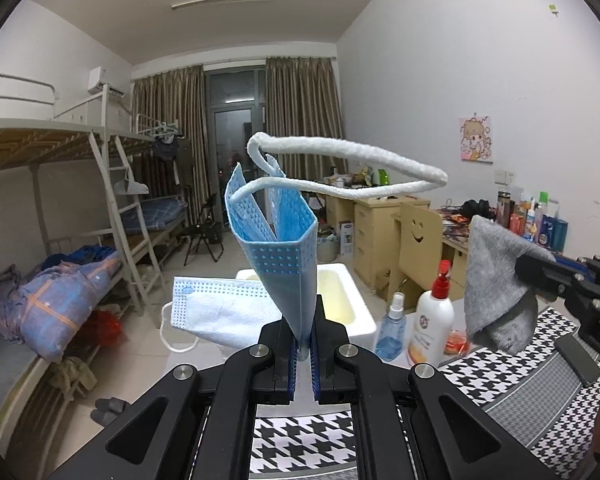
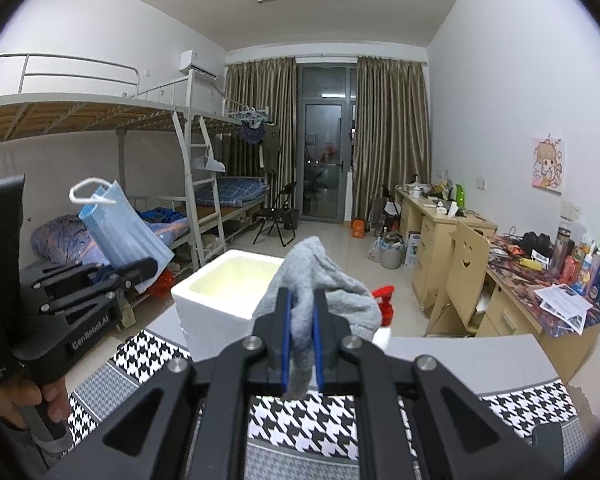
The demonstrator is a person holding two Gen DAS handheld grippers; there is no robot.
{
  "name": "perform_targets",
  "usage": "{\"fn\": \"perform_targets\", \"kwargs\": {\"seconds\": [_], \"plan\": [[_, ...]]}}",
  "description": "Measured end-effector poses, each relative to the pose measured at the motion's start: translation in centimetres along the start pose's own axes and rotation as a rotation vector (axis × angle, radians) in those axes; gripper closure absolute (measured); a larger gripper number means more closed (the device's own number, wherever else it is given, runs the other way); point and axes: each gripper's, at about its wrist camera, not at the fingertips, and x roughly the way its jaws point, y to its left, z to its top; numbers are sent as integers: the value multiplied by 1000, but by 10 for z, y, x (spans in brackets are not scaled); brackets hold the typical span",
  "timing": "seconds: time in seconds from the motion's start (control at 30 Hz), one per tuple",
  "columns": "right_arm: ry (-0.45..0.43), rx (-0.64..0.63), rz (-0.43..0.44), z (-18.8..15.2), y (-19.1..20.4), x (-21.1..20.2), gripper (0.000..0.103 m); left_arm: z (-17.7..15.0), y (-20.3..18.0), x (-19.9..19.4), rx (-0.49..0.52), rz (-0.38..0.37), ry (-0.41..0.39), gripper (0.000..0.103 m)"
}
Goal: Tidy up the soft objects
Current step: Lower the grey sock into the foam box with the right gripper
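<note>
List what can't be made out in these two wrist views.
- Foam box floor: right wrist view, grey cloth covers its right side; left wrist view, blue mask in the left hand-held gripper blocks most of it.
- Second mask: absent from the right wrist view; what it rests on is unclear.
- Bottle label: too small.
- Person: only fingers, cut off by the lens rim.

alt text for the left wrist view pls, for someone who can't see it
The left gripper is shut on a folded blue face mask that stands up between its fingers, white ear loop curling above. At right, the right gripper holds a grey cloth. Beyond are a white foam box, another mask and two spray bottles.
</note>
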Motion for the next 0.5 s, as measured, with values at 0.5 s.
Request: {"fn": "perform_targets", "kwargs": {"seconds": [0.5], "plan": [[13,-22,21,10,11,34,91,3,18,21,-16,32,3,97]]}}
